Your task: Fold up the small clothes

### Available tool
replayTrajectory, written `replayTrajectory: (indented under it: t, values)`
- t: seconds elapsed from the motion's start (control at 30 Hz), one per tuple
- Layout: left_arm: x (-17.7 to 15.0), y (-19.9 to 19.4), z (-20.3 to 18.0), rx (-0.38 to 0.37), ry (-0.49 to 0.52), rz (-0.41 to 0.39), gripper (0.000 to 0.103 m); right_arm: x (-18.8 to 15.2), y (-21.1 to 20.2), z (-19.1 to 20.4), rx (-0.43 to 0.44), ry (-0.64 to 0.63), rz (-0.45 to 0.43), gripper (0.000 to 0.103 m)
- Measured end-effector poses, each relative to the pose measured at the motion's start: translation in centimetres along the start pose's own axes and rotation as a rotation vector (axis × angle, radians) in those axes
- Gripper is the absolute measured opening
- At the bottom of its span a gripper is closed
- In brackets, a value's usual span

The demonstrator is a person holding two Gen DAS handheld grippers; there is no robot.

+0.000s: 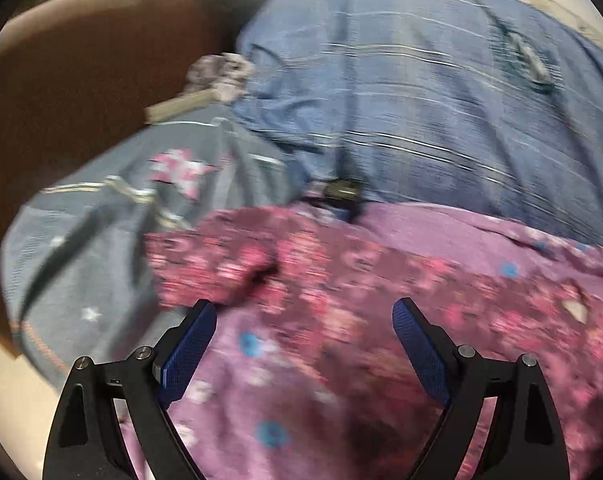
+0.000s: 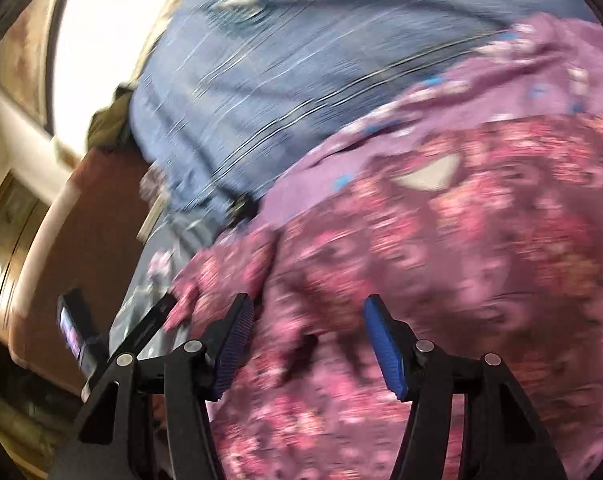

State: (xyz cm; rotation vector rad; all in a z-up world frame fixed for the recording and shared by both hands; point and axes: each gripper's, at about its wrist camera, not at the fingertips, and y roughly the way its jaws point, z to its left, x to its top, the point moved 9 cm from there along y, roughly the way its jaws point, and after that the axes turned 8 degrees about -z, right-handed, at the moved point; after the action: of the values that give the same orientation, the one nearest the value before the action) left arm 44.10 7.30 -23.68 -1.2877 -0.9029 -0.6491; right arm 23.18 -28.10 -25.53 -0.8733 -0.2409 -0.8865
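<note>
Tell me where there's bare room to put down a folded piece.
Only the brown surface left of the grey star-print garment is bare. Elsewhere it is crowded: the pink floral garment and the blue striped cloth overlap.

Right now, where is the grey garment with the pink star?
In the left wrist view the grey garment with the pink star lies at left, between the brown surface and the pink floral garment, below the blue striped cloth.

Clothes heaped, unfolded.
Pink floral garment (image 1: 341,280) nearest, rumpled, lilac inside showing, pale tag visible; it overlaps a grey-blue star-print piece (image 1: 101,248) to its left; blue striped cloth (image 1: 421,100) lies behind both. Frames blurred.
</note>
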Motion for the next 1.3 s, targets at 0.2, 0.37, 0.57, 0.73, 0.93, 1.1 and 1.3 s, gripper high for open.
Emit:
replayTrajectory:
  t: [0.2, 0.37, 0.57, 0.73, 0.93, 1.1, 1.3]
  values:
    - [-1.8, -1.6, -4.9, -0.311, 0.008, 0.072, 0.089, 2.4, -1.4, -5.9, -0.147, 0.163, -0.030, 0.053]
    - [-3.3, -5.4, -9.1, -0.435, 0.190, 0.022, 0.090, 3.4, -2.6, -8.7, -0.159, 0.239, -0.040, 0.054]
    - [-6.3, -6.8, -11.8, -0.338, 0.400, -0.030, 0.091, 3.3, -3.1, -10.0, -0.181, 0.234, -0.026, 0.055]
    - [-7.4, -3.6, -13.9, -0.258, 0.428, 0.045, 0.088, 3.2, -3.0, -10.7, -0.191, 0.244, -0.014, 0.055]
    - [-8.0, -1.1, -14.7, -0.273, 0.414, 0.134, 0.014, 2.7, -2.7, -11.2, -0.213, 0.213, 0.014, 0.035]
    - [-4.8, -1.6, -14.3, -0.232, 0.432, -0.033, 0.009, 2.9, -3.0, -12.1, -0.284, 0.172, 0.002, 0.021]
    - [-6.1, -1.4, -14.6, -0.134, 0.658, -0.079, 0.016, 2.6, -2.6, -13.3, -0.306, 0.180, 0.020, 0.017]
